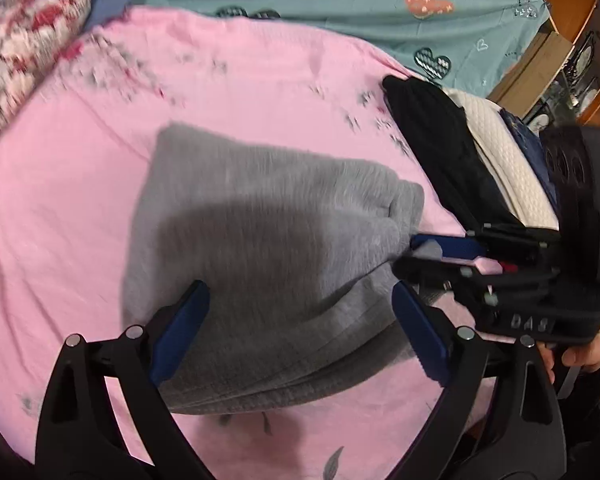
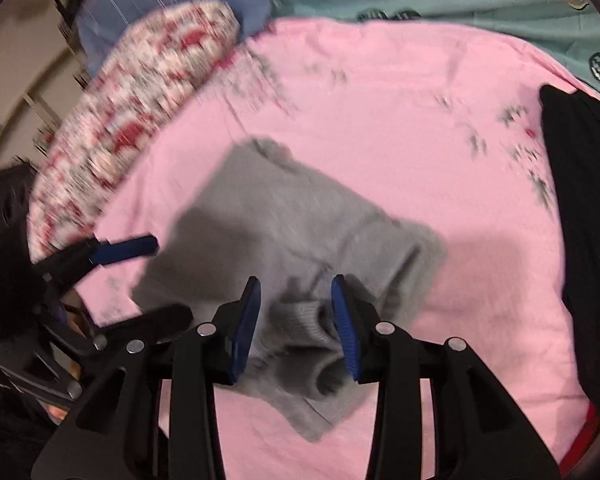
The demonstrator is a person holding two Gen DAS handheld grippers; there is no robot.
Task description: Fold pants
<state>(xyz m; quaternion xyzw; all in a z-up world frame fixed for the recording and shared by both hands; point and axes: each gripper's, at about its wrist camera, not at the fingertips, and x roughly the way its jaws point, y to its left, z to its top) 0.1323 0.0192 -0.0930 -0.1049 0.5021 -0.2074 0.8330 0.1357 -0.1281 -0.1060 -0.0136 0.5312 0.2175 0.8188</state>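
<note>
The grey pants (image 1: 268, 248) lie folded into a thick bundle on the pink sheet (image 1: 80, 208). My left gripper (image 1: 300, 312) is open, its blue pads on either side of the bundle's near edge, above it. My right gripper (image 2: 296, 308) is open too, its jaws straddling the ribbed cuffs at the bundle's near end (image 2: 304, 320). In the left wrist view the right gripper (image 1: 440, 252) reaches in from the right at the bundle's edge. In the right wrist view the left gripper (image 2: 140, 276) shows at the left, open beside the pants (image 2: 300, 216).
A red and white patterned pillow (image 1: 24, 48) lies at the far left. A stack of folded black, white and navy clothes (image 1: 460, 160) stands to the right. A teal printed blanket (image 1: 360, 8) lies beyond the pink sheet. Wooden furniture (image 1: 560, 40) is at the far right.
</note>
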